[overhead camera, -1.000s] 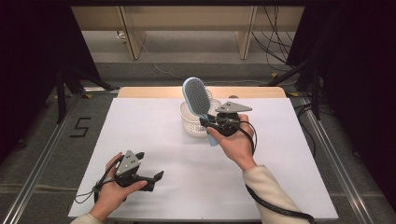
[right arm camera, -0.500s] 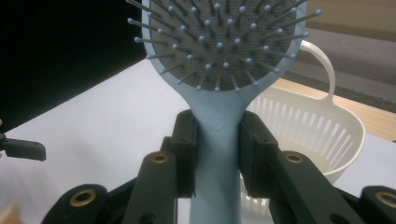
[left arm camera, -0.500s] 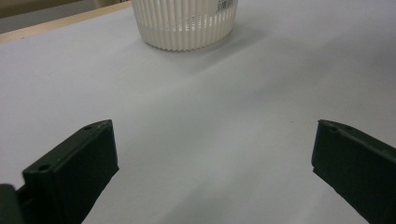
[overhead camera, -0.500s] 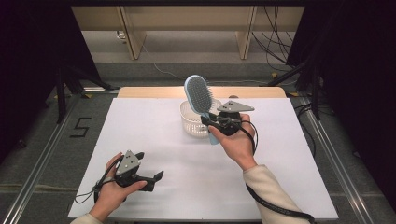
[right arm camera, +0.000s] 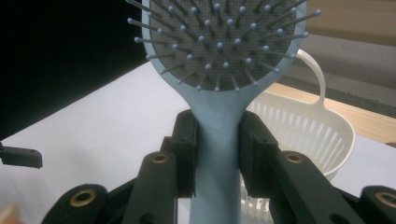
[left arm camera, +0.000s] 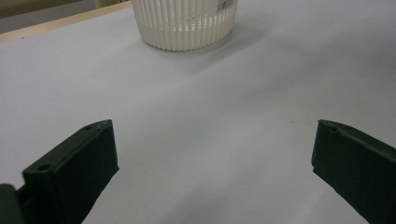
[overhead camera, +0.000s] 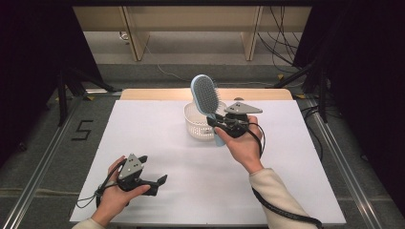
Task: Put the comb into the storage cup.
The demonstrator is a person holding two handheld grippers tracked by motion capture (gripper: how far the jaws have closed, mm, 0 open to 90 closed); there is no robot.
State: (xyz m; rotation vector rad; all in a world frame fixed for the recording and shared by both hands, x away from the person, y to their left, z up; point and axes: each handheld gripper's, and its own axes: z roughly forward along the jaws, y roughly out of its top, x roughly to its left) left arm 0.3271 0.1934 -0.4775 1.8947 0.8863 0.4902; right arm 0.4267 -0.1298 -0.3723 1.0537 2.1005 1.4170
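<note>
**Hairbrush held upright beside the basket**

White sheeting covers the tabletop [overhead camera: 157,138], with a strip of bare wood along its far edge. Grey floor surrounds it, a "5" marked on the floor at the left, metal rails down both sides, pale wooden furniture legs and loose cables at the far end, and dark curtains to left and right.

From the high view, the right gripper [overhead camera: 218,125] is raised over the far middle of the tabletop, pinching the handle of a light blue hairbrush [overhead camera: 206,95] whose head stands up, just beside the right side of a white slatted basket [overhead camera: 195,125]. The left gripper [overhead camera: 155,183] rests low on the near left, well apart from both, with its jaws spread and nothing between them.

The right gripper view adds what the high view cannot: both black jaws press on the narrow neck of the hairbrush [right arm camera: 217,140], ball-tipped bristles face the camera, and the basket [right arm camera: 303,126] has a looped handle on its rim. The left gripper view shows the basket [left arm camera: 184,23] across bare white surface, with a small label on its wall, too blurred to read.

The top of the brush head is cut off in the right gripper view, and the basket's inside is hard to make out.
</note>
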